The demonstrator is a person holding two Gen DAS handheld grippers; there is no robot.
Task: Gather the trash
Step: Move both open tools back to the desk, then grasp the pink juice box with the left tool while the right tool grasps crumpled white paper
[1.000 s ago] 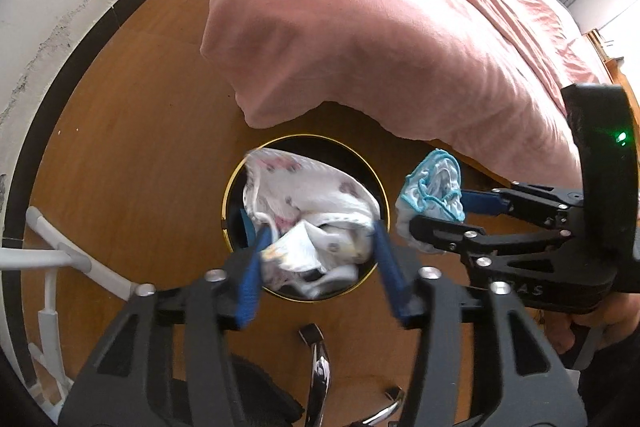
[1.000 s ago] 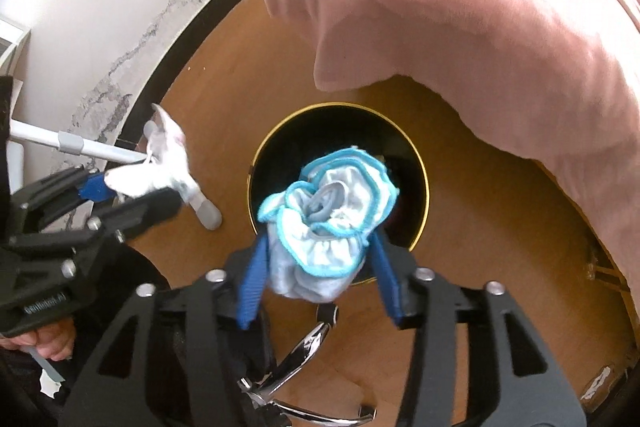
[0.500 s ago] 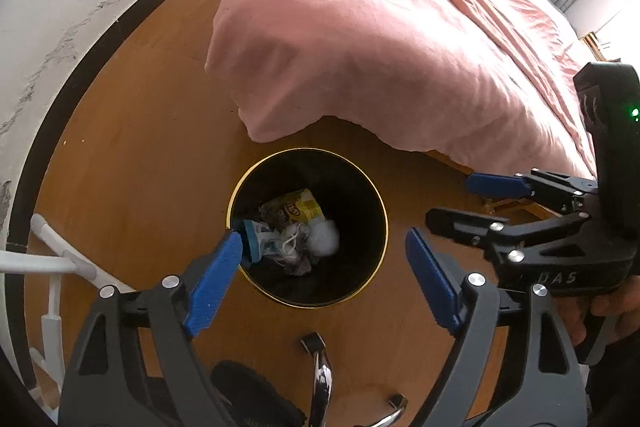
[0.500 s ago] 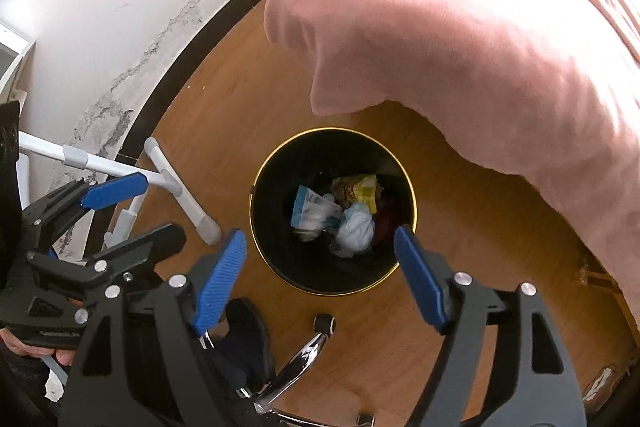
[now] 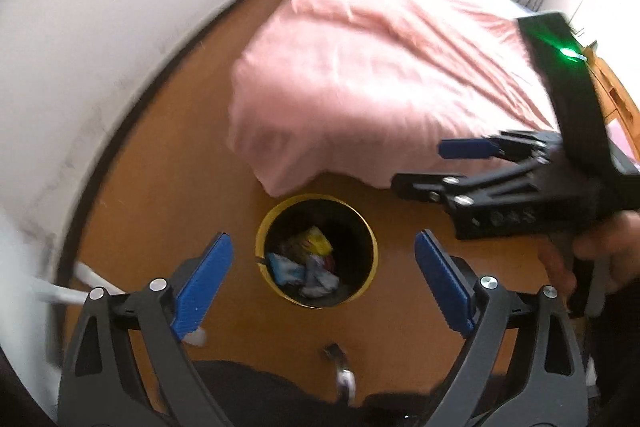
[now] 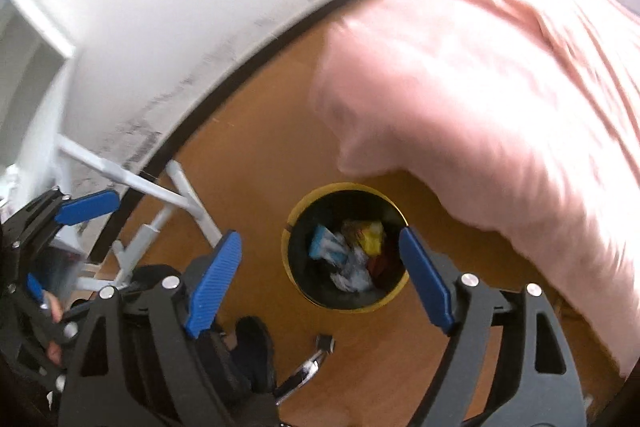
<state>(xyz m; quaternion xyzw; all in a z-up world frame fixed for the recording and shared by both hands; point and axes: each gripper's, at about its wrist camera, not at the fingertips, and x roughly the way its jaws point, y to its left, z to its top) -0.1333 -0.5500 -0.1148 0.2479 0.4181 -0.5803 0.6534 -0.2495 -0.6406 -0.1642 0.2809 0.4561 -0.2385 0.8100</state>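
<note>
Daylit, motion-blurred, fisheye-warped edges

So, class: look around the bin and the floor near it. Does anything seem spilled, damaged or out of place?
Nothing spilled: the trash lies inside the black bin, which stands upright on the floor. The one flaw is the white wall, scuffed dark just above its skirting. Both frames are blurred, so small scraps could be missed.

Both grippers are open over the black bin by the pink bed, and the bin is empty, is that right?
Not quite. The black bin is not empty: crumpled trash lies inside, clear in the right wrist view. The rest holds: left gripper and right gripper are open, by the pink bed.
</note>
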